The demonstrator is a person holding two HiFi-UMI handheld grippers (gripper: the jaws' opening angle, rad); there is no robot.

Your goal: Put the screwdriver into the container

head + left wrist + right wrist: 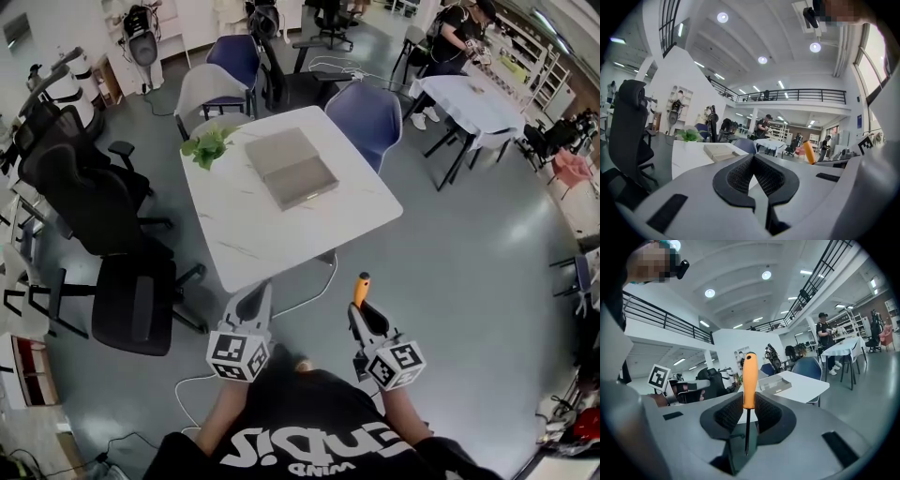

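screwdriver (pixel 362 284): 1, orange handle clamped in right gripper (pixel 364 314) | left gripper (pixel 255 302): jaws together, empty | container (pixel 292 167): 1, grey, on white table (pixel 242 239), 12 o'clock

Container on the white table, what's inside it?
From the head view, the grey container shows only its bare grey floor, nothing lying inside. Its near wall may hide a thin strip.

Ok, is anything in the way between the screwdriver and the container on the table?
Nothing visible blocks it. The right hand-held gripper holds the screwdriver short of the white table, and the tabletop between its near edge and the container is bare. The plant sits beside the container, off that path.
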